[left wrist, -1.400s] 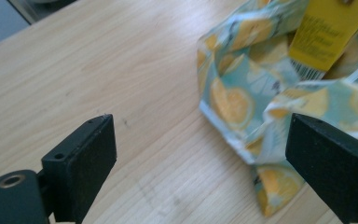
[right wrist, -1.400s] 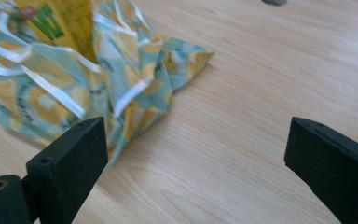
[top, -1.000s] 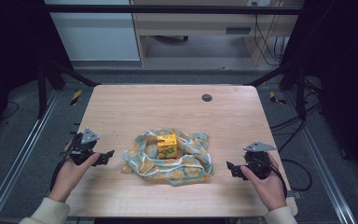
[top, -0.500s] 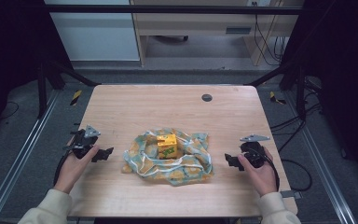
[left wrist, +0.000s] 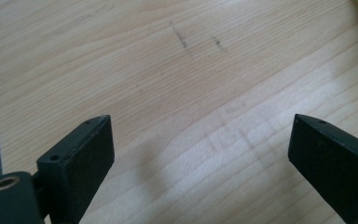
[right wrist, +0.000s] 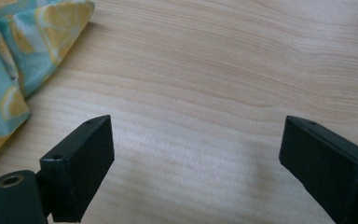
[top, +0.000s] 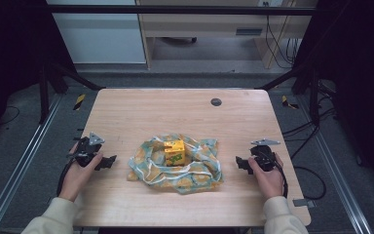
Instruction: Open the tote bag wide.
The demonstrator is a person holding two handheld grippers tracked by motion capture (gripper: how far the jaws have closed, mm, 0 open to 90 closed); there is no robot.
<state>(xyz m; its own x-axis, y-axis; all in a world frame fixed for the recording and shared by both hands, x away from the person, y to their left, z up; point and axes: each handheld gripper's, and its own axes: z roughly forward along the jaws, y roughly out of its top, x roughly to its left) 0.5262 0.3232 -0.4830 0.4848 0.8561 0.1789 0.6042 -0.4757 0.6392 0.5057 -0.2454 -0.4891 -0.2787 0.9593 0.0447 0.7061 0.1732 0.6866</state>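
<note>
Near the desk's middle, toward the front edge: a crumpled cloth (top: pixel 177 165) with a small box (top: pixel 174 152) sitting on top of it.
Cloth: soft, thin fabric, pale teal with a yellow lemon-slice print and white cord or trim; rumpled into a low heap, its long axis running left to right, parallel to the front edge.
Box: a small yellow cube with green markings, rigid, probably card; it rests on the cloth's rear half, slightly tilted.
Left gripper (top: pixel 108 161): low over bare wood near the left edge, jaws spread wide with nothing between them, pointing right at the cloth.
Right gripper (top: pixel 239 163): near the right edge, jaws likewise spread and empty, pointing left; its own view catches a cloth corner (right wrist: pixel 37 42) at upper left.
Key relation: the cloth lies between the two grippers, inward of each; the right one looks slightly nearer its edge.
Desk (top: pixel 141 112): pale wood with plain grain, rounded corners, a dark round grommet (top: pixel 216 102) near the far edge.
</note>
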